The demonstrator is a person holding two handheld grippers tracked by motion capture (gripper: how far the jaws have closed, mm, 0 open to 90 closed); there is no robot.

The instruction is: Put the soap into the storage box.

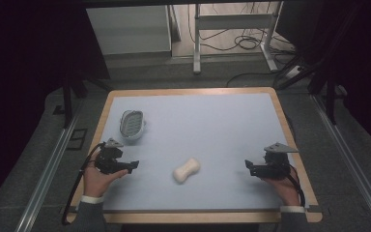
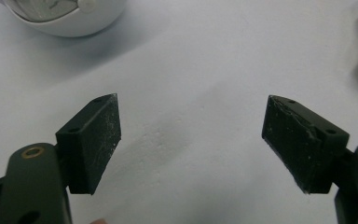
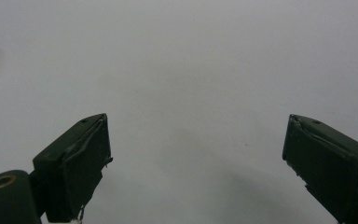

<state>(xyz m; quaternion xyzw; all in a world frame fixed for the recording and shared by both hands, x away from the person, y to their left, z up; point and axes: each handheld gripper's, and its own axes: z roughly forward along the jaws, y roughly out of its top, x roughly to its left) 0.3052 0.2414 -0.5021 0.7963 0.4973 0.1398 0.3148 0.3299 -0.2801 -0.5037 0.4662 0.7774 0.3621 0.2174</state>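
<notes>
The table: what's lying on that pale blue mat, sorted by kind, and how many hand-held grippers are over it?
Soap bar, cream, peanut-shaped: 1
Soap dish, white with a slotted grey insert: 1
Hand-held grippers, both with jaws wide apart and nothing between them: 2, the left gripper and the right gripper
Total: 4

I see open table between my left gripper and right gripper, except for the soap bar lying midway. The soap dish blocks the far-left path. Far and right, the mat is bare.
</notes>
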